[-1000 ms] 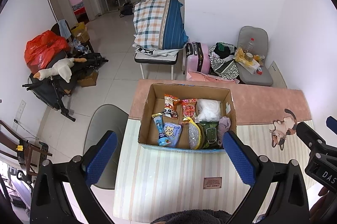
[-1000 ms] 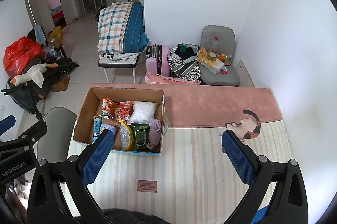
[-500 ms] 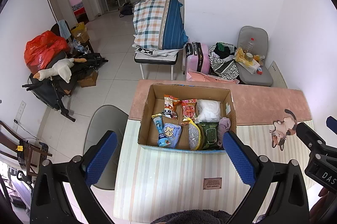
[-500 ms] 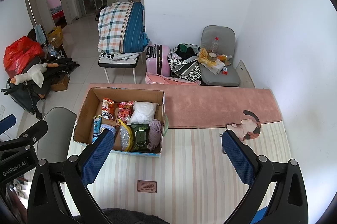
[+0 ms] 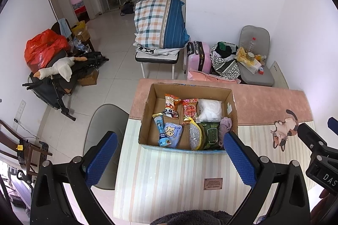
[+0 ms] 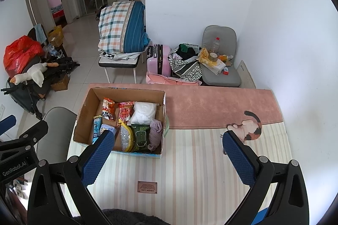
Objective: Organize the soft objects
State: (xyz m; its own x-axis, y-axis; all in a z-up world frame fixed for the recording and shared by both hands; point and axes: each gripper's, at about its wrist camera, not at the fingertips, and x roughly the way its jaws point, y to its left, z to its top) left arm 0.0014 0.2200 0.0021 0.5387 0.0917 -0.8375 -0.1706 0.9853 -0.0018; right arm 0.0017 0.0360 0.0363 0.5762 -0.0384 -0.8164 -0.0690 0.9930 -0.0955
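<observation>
An open cardboard box (image 5: pixel 147 111) (image 6: pixel 84 108) stands on the striped table. It holds several soft items: a panda snack bag (image 5: pixel 171 108), a red packet (image 5: pixel 190 111), a white bundle (image 5: pixel 210 109) (image 6: pixel 144 112), a green pack (image 5: pixel 210 135) (image 6: pixel 141 137), a mauve cloth (image 5: pixel 225 126) (image 6: pixel 156 134), a yellow-edged bag (image 5: pixel 194 136) and blue packs (image 5: pixel 172 134). My left gripper (image 5: pixel 169 158) is open and empty, above the table in front of the box. My right gripper (image 6: pixel 166 157) is open and empty, right of the box.
A pink mat (image 6: pixel 211 102) covers the table's far part, with a cat figure (image 6: pixel 249 127) on it. A brown label (image 6: pixel 147 187) lies on the striped cloth. A grey chair (image 5: pixel 101 119) stands left of the table. Beyond are a suitcase (image 6: pixel 159 60) and a folded quilt (image 5: pixel 160 22).
</observation>
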